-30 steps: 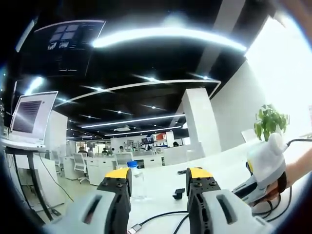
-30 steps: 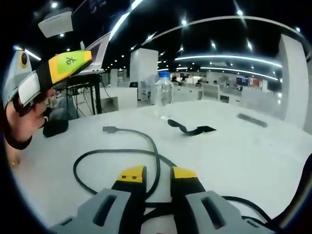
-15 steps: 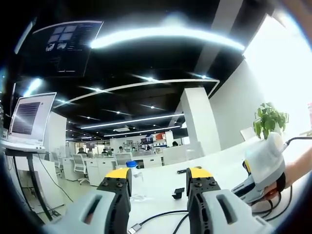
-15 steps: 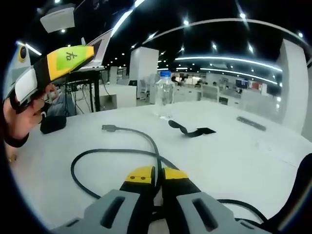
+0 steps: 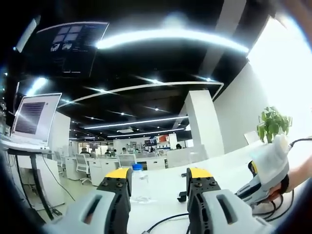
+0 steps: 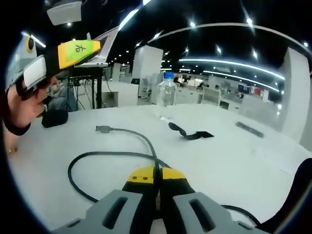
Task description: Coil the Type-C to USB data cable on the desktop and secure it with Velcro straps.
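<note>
The right tool has its jaws pinched together on the data cable, a thin dark cord that loops across the white counter and ends in a grey USB plug. Beyond the loop lies a black Velcro strap, curled, before a water bottle. The left tool hangs raised, jaws apart, holding nothing.

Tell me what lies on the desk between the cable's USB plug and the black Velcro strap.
Bare white desk in the right gripper view: nothing lies between the USB plug and the Velcro strap. The water bottle stands farther back.
</note>
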A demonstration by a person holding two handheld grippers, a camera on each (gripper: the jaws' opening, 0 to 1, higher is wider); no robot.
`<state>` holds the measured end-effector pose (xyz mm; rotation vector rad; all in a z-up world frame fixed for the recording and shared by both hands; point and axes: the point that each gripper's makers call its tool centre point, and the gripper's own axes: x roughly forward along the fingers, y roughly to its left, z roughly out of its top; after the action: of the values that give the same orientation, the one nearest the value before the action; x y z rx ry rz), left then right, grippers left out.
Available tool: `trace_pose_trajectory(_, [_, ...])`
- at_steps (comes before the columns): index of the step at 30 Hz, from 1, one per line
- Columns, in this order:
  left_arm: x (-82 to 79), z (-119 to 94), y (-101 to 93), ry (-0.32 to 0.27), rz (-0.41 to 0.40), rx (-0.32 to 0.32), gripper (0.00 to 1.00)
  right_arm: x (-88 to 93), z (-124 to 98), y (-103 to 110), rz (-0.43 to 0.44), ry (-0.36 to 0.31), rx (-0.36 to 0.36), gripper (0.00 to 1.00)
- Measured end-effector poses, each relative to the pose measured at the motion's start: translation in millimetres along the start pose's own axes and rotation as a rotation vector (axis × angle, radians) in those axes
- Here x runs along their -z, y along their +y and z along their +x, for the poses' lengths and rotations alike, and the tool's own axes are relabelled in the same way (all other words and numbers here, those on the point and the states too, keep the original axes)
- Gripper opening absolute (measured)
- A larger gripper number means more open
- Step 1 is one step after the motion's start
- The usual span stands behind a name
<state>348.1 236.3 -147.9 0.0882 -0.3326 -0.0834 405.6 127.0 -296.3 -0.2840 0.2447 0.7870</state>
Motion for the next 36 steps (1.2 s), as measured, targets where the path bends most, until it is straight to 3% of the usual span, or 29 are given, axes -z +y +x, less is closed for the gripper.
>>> trace_pose_trajectory(7, [3.7, 0.4, 4.9, 0.013, -0.030, -0.016, 0.46, -14.0, -12.7, -4.3, 0.020, -0.039, -0.005, 0.01])
trace_pose_trajectory(15, [3.5, 1.6, 3.9, 0.011, -0.030, -0.008, 0.46, -26.0, -33.3, -3.9, -0.047, -0.078, -0.006, 0.01])
trace_pose_trajectory(23, [5.4, 2.4, 4.1, 0.017, -0.031, -0.007, 0.46, -34.6, -50.5, 0.0, -0.049, -0.119, -0.016, 0.01])
trace_pose_trajectory(32, [6.6, 4.3, -4.9, 0.016, -0.027, 0.029, 0.49, -42.8, -73.4, 7.5, -0.178, -0.182, -0.011, 0.01])
trace_pose_trajectory(36, [7.3, 4.0, -10.9, 0.018, -0.039, 0.051, 0.49, -46.9, -84.8, 7.8, -0.175, -0.203, -0.008, 0.01])
